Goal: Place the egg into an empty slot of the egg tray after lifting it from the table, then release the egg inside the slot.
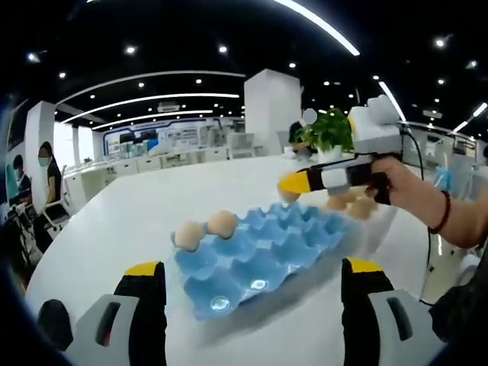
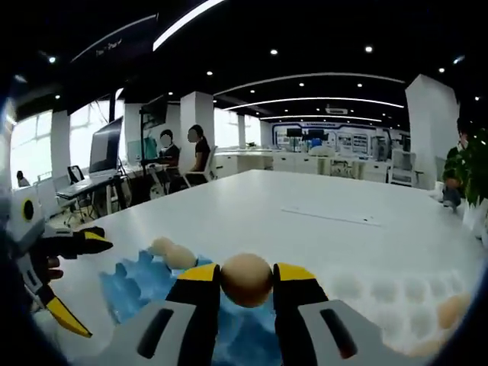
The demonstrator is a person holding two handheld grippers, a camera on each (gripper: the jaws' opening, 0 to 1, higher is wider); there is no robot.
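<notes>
Right gripper (image 2: 246, 280): we are clamping the egg (image 2: 246, 279) between our yellow-tipped jaws and carrying it above the blue egg tray (image 2: 130, 286); from the left gripper view the right gripper (image 1: 292, 183) is hovering over the tray's far edge.

Left gripper (image 1: 252, 278): we are holding it with jaws spread wide and nothing between them, hanging just in front of the egg tray (image 1: 259, 252).

Egg tray: it is lying on the white table (image 1: 107, 229), and two eggs (image 1: 206, 229) are already sitting in slots at one corner of it; most other slots are looking empty.

Step in hand: we judge we are positioning the egg over an empty slot.

Doing it well: we are aiming for a slot away from the two filled ones, centring the egg over the cup, lowering until it is resting, then easing the jaws apart.

Around the tray: loose eggs (image 1: 352, 202) are lying beyond the tray, near the person's hand (image 1: 393, 179); a pale tray (image 2: 381, 293) with an egg is sitting beside the blue one.

In the way: nothing is blocking the empty slots; the seated eggs are the nearest thing to bump.
</notes>
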